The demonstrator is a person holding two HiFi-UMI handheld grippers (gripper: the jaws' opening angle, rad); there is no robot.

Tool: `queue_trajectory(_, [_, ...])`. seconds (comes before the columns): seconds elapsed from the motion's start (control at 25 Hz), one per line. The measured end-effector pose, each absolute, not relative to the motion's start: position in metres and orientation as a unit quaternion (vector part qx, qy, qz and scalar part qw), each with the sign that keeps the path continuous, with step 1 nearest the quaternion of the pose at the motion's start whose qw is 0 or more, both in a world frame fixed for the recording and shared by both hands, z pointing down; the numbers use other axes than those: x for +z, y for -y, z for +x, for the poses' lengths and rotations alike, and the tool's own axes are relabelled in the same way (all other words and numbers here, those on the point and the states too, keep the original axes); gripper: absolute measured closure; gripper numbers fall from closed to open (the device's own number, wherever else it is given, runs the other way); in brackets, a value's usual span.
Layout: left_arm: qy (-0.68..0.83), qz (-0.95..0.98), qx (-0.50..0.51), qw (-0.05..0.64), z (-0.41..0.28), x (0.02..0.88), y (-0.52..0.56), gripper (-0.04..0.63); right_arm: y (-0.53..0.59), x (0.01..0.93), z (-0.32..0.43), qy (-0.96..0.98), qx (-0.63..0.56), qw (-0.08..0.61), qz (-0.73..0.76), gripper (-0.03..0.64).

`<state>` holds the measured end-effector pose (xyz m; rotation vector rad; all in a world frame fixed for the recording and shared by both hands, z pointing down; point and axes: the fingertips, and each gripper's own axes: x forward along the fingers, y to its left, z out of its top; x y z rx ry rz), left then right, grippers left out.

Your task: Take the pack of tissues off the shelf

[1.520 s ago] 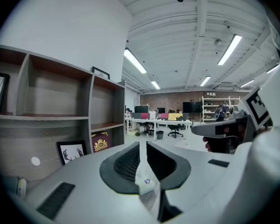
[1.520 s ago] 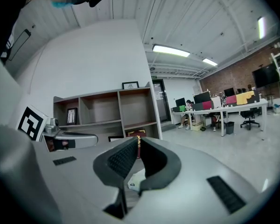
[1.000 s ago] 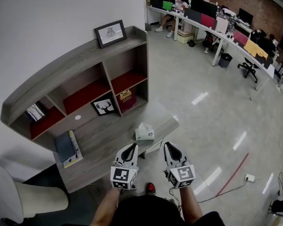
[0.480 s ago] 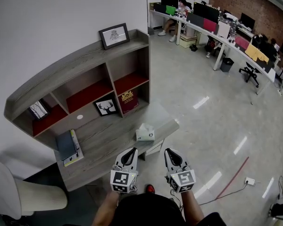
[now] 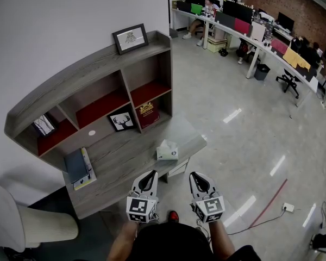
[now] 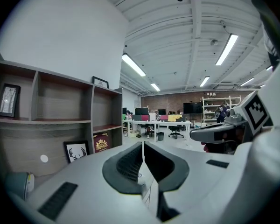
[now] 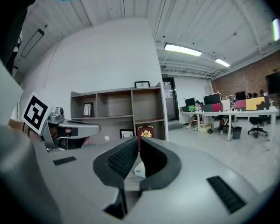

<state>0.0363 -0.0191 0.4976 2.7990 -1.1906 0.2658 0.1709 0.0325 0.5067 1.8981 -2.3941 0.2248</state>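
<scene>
The pack of tissues (image 5: 167,151) sits on the wide bottom board of the shelf (image 5: 114,151), out near the front right corner, with bare wood all around it. It is a small pale box shape with a white tissue sticking up from the top. It looks very light and soft, so I think it will squash if it is squeezed too hard. The wrap may be a bit slippery too. The best place to hold it seems to be across its two long sides, low down on the body, not by the loose tissue on top, which would just pull out. The left gripper (image 5: 151,174) is in front of the person, just short of the shelf edge, and its fingers (image 6: 128,162) are pressed together with nothing between them. The right gripper (image 5: 195,175) is beside it, and its fingers (image 7: 121,160) are closed too and hold nothing. Looking along the right gripper, the pack is straight ahead and a little way off. Neither gripper touches the pack or the shelf.
</scene>
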Motion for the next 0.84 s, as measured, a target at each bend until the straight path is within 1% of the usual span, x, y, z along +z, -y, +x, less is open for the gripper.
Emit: queue_trajectory(0.84, [0.391,0.915,0.089,0.046,0.0376,0.5005,0.0163,0.578,-0.0351,0.5079,0.174,0.781,0.076,0.041,0.619,0.577])
